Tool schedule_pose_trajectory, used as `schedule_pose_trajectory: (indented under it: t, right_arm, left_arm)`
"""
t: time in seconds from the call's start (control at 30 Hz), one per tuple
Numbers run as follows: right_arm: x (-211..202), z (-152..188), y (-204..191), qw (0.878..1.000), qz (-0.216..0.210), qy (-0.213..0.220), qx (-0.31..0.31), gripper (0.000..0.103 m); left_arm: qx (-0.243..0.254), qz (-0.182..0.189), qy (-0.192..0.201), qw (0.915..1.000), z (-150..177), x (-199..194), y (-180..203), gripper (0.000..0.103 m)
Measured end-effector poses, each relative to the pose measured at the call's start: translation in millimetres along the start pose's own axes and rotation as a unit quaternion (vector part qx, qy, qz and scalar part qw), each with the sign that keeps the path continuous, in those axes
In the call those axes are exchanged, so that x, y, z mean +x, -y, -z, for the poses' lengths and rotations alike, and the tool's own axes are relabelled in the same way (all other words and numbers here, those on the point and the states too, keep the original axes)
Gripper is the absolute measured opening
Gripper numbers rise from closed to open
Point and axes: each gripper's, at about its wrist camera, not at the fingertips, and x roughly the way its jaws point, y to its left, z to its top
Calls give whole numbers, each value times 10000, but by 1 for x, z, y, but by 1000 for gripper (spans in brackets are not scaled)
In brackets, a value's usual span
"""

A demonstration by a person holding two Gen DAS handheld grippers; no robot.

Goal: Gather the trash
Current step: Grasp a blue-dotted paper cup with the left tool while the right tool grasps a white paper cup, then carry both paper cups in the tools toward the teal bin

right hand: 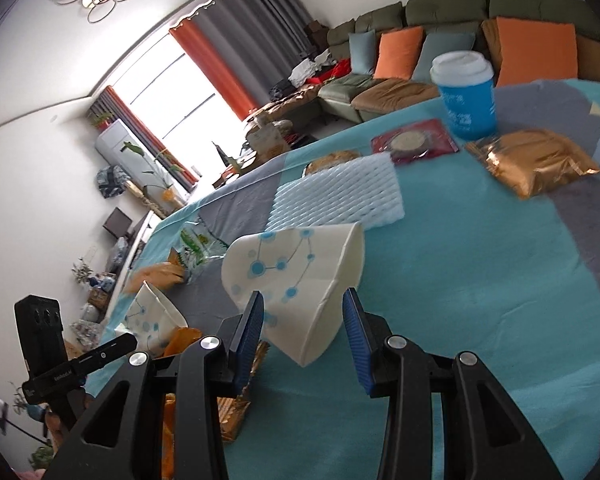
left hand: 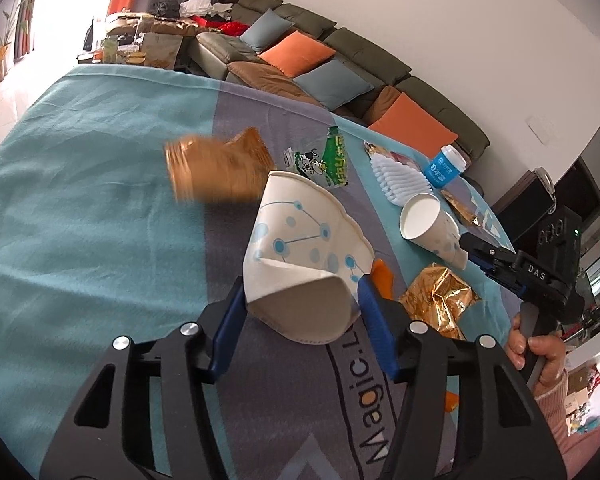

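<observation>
- Left claw (left hand: 300,292) is clenched on a crushed paper cup (left hand: 300,248), well to the near side of the blue lidded cup (left hand: 444,166). That thin wall is buckling, so it could squirt out of the pads.
- Right claw (right hand: 304,300) looks to be grasping the second paper cup (right hand: 300,264), nearer the blue lidded cup. Same slip risk, and a careless swing could topple that tall cup.
- The count on the counter (left hand: 80,200): two paper cups, one blue lidded cup, one foam net (left hand: 400,178) near it, two gold foil wrappers (left hand: 436,300), one green wrapper (left hand: 334,156).

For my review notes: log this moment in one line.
left gripper: shut on crushed paper cup | right gripper: shut on second paper cup | remaining: gold wrapper, blue lidded cup
</observation>
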Motion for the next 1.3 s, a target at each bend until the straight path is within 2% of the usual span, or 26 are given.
schedule_pose_trajectory:
  t: [0.1,0.13,0.3,0.5,0.87,1.3]
  right_arm:
    - [4,2,0,9999,-110,-37,5,35]
    - [5,3,-1,9999,-142,-34,-8,29]
    - [3,3,-10,9996,-244,-19,-164,11]
    - [-5,1,-29,9983,-331,128,-468,2]
    - [-9,-3,-72,9933,-649,252,-920,2]
    - [12,10,-131,9817,-1319,-52,-1372,2]
  left_arm:
    - [10,30,21,10000,1,-4,-1,55]
    - [7,44,27,10000,2,-5,-1,55]
    - [-9,76,72,9999,7,-12,-2,55]
    - [61,19,204,9998,12,-27,-1,55]
    - [71,-93,501,9987,24,-62,-10,55]
    - [-21,-331,820,9961,41,-107,-26,55]
